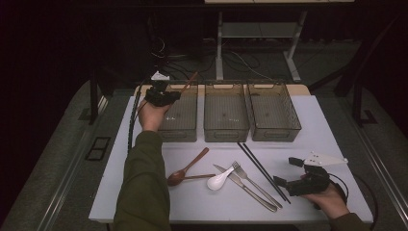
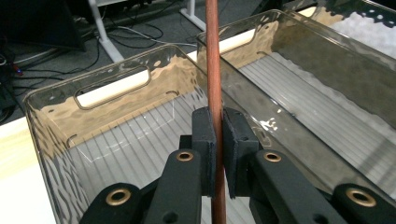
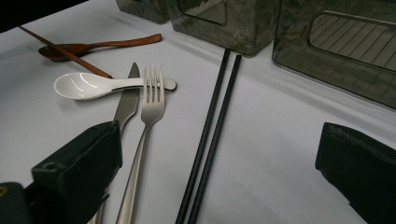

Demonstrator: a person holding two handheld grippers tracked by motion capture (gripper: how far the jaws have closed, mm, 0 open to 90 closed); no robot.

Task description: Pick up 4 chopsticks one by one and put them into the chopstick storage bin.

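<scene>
My left gripper (image 1: 161,94) (image 2: 218,116) is shut on a reddish-brown wooden chopstick (image 1: 190,82) (image 2: 213,56). It holds the stick upright over the left one of three smoky clear bins (image 1: 180,126) (image 2: 112,70). Near the table's front right, my right gripper (image 1: 288,174) (image 3: 219,154) stands open with nothing between its fingers. It points at a pair of black chopsticks (image 1: 262,171) (image 3: 210,130) lying on the white table.
On the table lie a wooden spoon (image 1: 185,168) (image 3: 93,46), a second brown chopstick (image 1: 195,177) (image 3: 65,51), a white spoon (image 1: 219,179) (image 3: 88,85), a knife (image 1: 243,185) (image 3: 126,107) and a fork (image 1: 255,183) (image 3: 152,107). The middle bin (image 1: 225,129) and right bin (image 1: 274,130) look empty.
</scene>
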